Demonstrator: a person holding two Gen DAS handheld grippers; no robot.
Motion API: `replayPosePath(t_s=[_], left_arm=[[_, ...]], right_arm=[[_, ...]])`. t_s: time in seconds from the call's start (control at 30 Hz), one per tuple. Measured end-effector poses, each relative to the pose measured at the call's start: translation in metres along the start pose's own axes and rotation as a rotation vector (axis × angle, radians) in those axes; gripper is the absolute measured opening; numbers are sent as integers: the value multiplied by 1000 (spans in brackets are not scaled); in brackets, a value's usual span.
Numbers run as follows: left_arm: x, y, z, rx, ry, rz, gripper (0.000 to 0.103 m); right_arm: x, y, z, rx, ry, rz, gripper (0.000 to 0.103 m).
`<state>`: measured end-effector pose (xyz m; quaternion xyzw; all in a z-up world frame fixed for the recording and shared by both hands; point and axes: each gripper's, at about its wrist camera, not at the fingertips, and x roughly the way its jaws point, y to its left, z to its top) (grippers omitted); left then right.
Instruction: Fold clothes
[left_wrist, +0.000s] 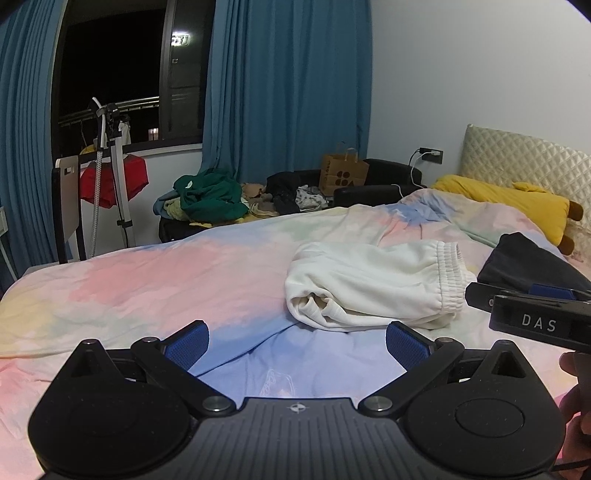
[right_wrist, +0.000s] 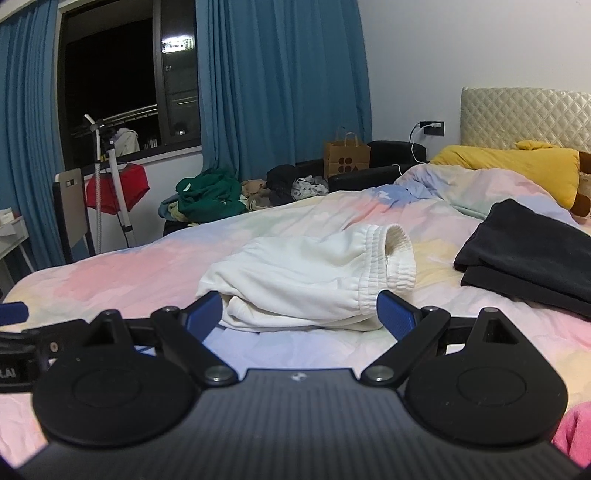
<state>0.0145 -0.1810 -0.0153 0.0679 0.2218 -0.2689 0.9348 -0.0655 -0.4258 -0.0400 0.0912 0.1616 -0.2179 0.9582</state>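
A folded white garment with an elastic waistband (left_wrist: 373, 284) lies on the pastel bedspread (left_wrist: 147, 288); in the right wrist view it (right_wrist: 303, 280) sits just past my fingers. My left gripper (left_wrist: 297, 345) is open and empty, a little short and left of it. My right gripper (right_wrist: 299, 314) is open and empty, its blue pads (right_wrist: 393, 314) on either side of the garment's near edge; it also shows from the side in the left wrist view (left_wrist: 532, 310). A folded black garment (right_wrist: 528, 254) lies to the right.
A yellow pillow (right_wrist: 517, 166) and quilted headboard (right_wrist: 524, 114) are at the right. Behind the bed stands a black sofa with a clothes pile (right_wrist: 210, 195) and a paper bag (right_wrist: 345, 157). A chair and a stand with a red garment (right_wrist: 118, 188) are at the left. Something pink (right_wrist: 576, 432) lies at the near right.
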Motion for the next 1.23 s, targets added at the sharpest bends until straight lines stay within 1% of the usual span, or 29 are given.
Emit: replayPosePath(t_s=[0.17, 0.37, 0.77, 0.97, 1.13, 1.23], left_arm=[[0, 0, -1, 3, 5, 11, 103], [-1, 1, 0, 3, 0, 22, 103], [-4, 6, 1, -11, -1, 40, 103], [-9, 10, 1, -22, -6, 46, 103], [-11, 11, 2, -25, -10, 51, 103], [-12, 12, 3, -31, -7, 53, 103]], right_arm=[[3, 4, 1, -24, 11, -4, 92], [5, 4, 1, -18, 27, -8, 92], [6, 3, 1, -2, 28, -18, 92], [9, 4, 1, -10, 53, -24, 92], [5, 4, 1, -10, 35, -31, 92], [6, 3, 2, -7, 40, -28, 92]])
